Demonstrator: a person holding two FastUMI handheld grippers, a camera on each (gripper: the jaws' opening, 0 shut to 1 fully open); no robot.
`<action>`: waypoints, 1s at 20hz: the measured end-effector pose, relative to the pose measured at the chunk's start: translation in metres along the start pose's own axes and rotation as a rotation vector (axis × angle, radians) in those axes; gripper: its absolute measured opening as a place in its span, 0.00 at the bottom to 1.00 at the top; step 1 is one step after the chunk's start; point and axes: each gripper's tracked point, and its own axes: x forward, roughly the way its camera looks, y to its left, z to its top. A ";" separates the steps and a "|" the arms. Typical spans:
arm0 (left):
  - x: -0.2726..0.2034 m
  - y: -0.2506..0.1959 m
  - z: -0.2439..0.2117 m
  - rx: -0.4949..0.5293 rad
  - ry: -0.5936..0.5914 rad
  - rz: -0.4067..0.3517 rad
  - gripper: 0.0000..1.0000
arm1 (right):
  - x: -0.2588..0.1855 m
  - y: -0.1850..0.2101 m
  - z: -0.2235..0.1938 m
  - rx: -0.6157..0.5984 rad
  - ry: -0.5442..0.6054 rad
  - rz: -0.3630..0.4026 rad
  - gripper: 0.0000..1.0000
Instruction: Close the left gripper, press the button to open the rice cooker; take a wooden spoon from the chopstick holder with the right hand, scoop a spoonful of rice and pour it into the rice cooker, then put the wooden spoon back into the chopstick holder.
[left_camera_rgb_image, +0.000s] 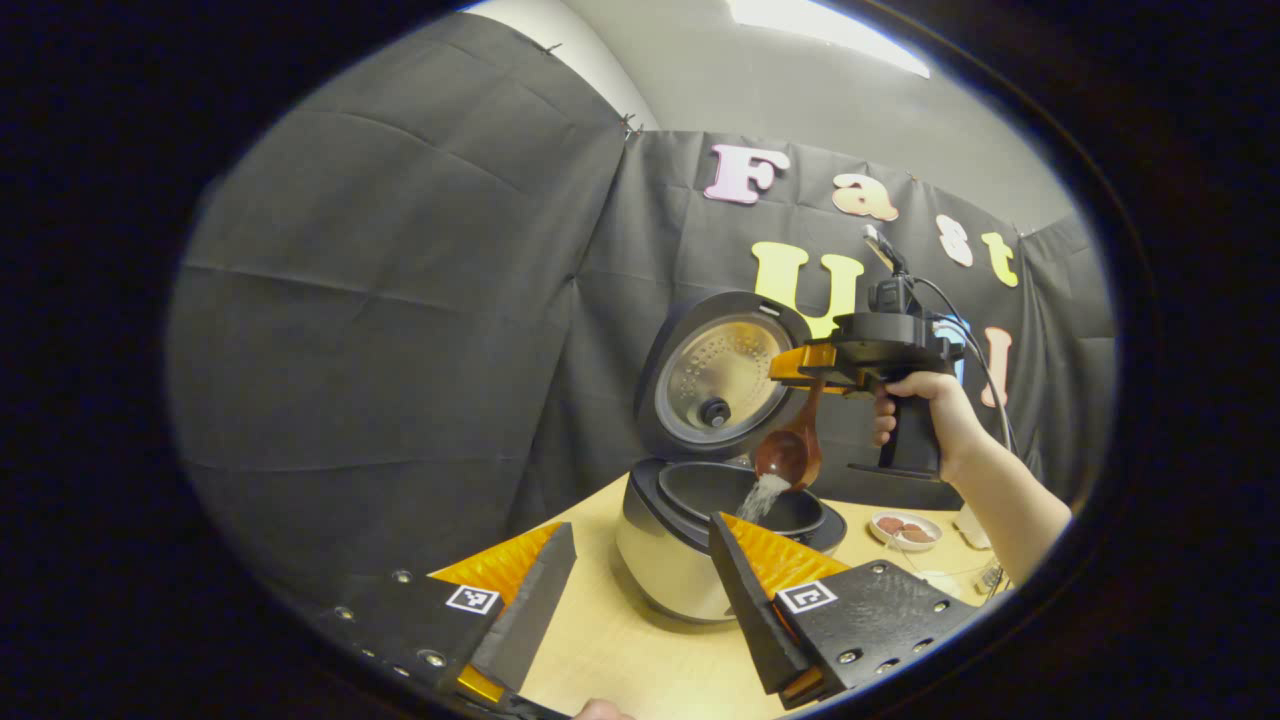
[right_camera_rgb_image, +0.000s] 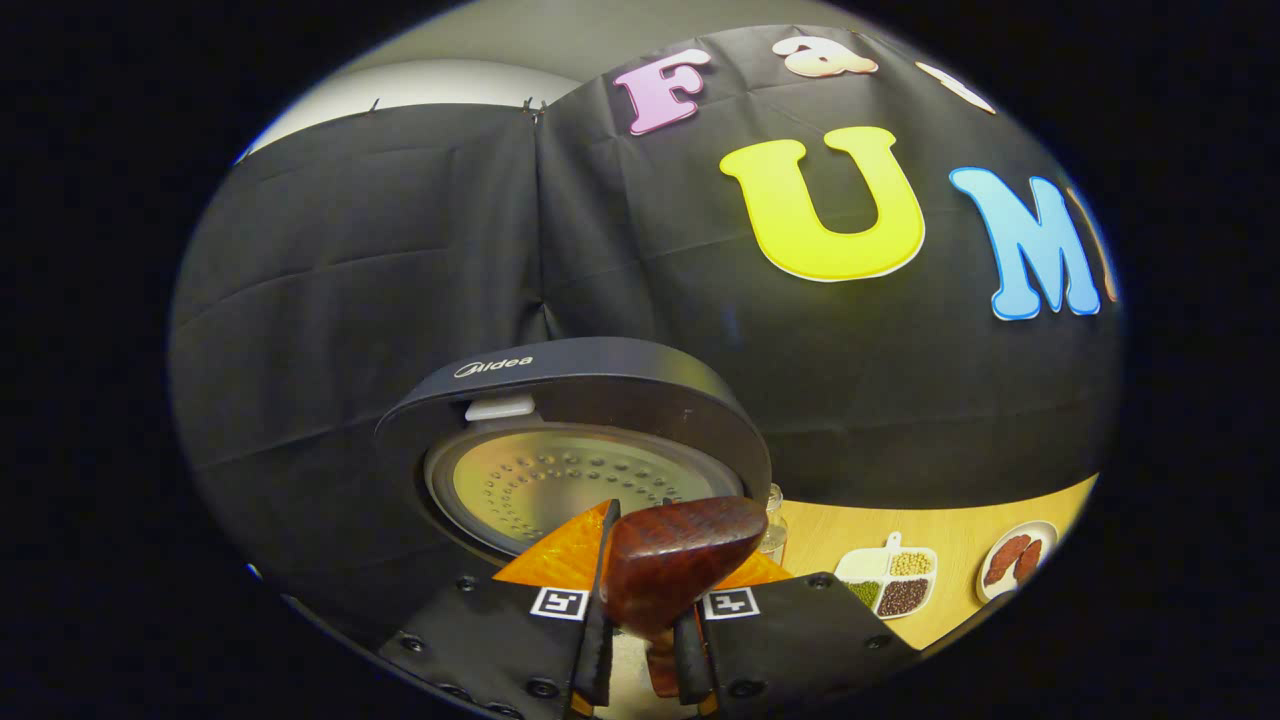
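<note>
Right tool: in the right gripper view I read its two fingers pressed onto the handle of the wooden spoon, whose dark bowl rises between them at 6 o'clock. In the left gripper view I see this same tool at 2 o'clock, held by a hand; the wooden spoon hangs from it, bowl downward and tilted, with white rice streaming from the bowl into the inner pot.

Left tool: spread wide, fingers at 7 and 5 o'clock, nothing between them; it hangs over the tabletop in front of the cooker.

Rice cooker: at 5 o'clock of centre in the left gripper view, standing on the tabletop, lid upright and fully open, its perforated metal inner plate facing me. In the right gripper view the lid stands directly beyond the spoon.

Other items: a small plate of reddish pieces lies on the tabletop at 4 o'clock, right of the cooker. In the right gripper view I note a divided dish of grains and the plate at 4 o'clock.
</note>
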 end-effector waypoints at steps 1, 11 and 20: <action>0.001 0.000 0.001 0.003 -0.003 0.001 0.85 | 0.000 0.002 0.001 -0.016 -0.006 0.014 0.27; 0.000 0.001 0.007 0.026 -0.020 0.023 0.84 | -0.015 0.027 -0.004 -0.226 -0.063 0.123 0.27; -0.011 -0.016 0.019 0.044 -0.046 0.013 0.84 | -0.064 0.031 0.022 -0.277 -0.154 0.151 0.24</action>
